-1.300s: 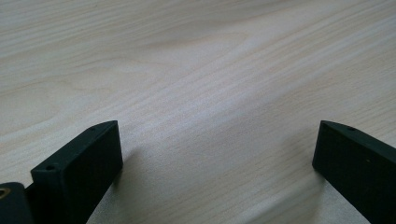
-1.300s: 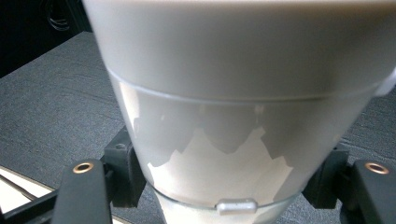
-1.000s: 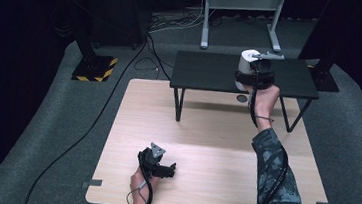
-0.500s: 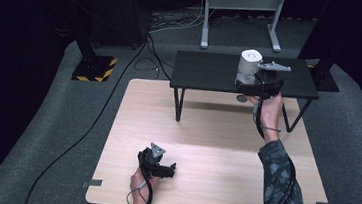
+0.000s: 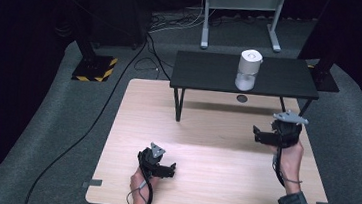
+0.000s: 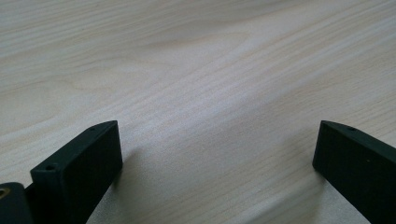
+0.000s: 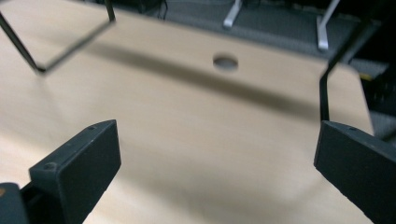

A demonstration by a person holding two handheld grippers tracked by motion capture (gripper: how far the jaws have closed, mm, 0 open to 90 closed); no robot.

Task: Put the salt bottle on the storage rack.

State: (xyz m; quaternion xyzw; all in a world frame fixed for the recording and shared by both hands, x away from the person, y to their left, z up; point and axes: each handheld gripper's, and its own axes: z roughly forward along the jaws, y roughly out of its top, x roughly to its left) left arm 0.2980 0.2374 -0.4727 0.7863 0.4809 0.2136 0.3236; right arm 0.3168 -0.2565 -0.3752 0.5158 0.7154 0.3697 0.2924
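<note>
The light wooden table [image 5: 214,150] filled the middle of the high view, and the small black table [image 5: 212,71] stood across its upper edge; a second before, my right gripper [image 5: 262,135] had been up at that black table with its jaws shut on the white canister [image 5: 248,68], and half a second later they had let go and stood wide. Now the canister stood upright and alone on the black table, upper centre of the frame, well apart from both my grippers. My right hand [image 5: 289,155] had come down and back toward the lower right of the frame, hovering over bare wood just in front of the black table's right legs. In the right gripper view my jaws rose wide apart from the bottom corners with nothing between them, only blurred tabletop and the round cable hole [image 7: 225,62] beyond. My left gripper [image 5: 168,170] had not shifted: it lay low at the lower centre-left of the high view, and in the left gripper view its jaws stood wide over plain wood grain, empty. I judged the placing done: canister delivered, my right hand retreating, nothing left in either grip
</note>
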